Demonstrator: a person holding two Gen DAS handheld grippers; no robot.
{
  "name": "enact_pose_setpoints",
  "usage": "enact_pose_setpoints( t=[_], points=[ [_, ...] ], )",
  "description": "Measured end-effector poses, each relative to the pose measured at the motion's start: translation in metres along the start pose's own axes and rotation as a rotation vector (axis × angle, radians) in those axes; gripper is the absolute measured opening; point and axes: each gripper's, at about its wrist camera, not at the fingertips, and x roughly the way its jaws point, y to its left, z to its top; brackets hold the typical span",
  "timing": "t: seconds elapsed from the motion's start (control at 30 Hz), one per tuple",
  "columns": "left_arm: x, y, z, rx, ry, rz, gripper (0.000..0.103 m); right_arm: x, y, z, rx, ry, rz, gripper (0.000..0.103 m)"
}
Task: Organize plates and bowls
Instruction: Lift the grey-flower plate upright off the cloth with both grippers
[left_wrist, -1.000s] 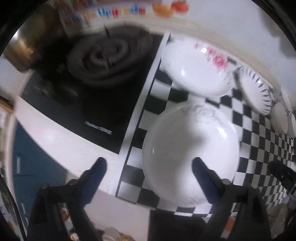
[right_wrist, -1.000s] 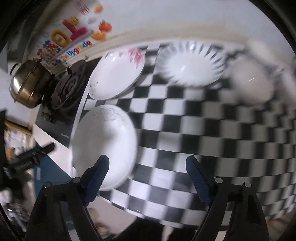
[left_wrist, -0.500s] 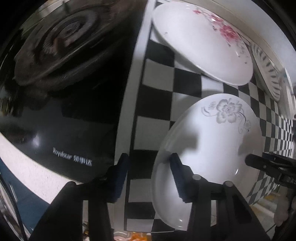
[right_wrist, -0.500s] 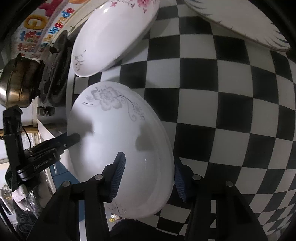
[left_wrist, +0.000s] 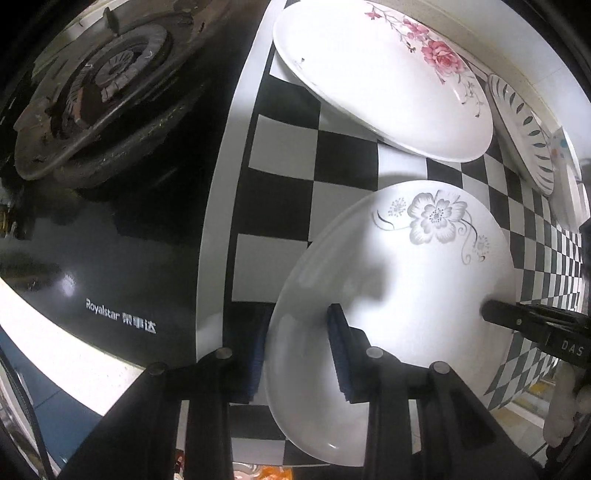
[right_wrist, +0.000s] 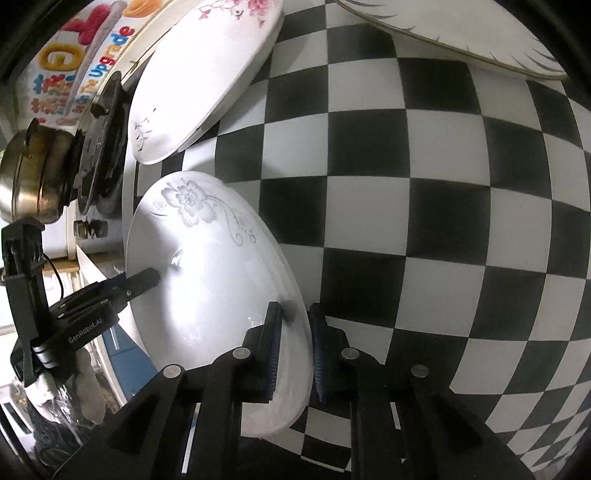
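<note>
At nine o'clock the black stove (left_wrist: 110, 229) is sitting beside the checkered tabletop (left_wrist: 288, 147). My left tongs (left_wrist: 299, 354) are clamping the near-left rim of the grey-flower plate (left_wrist: 406, 280), which is lying toward five o'clock in the left wrist view. My right tongs (right_wrist: 293, 350) are gripping its opposite rim. At one o'clock the pink-flower plate (left_wrist: 380, 81) is resting, and the feather-pattern plate (left_wrist: 524, 133) is lying at two o'clock.
</note>
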Motion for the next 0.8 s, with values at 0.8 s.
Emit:
enact_pose_setpoints(
  t=[0.8],
  points=[
    [-0.034, -0.112, -0.007, 0.143, -0.033, -0.063, 0.029, -0.100, -0.110, -0.039, 0.161, -0.086, 0.052, 0.018]
  ],
)
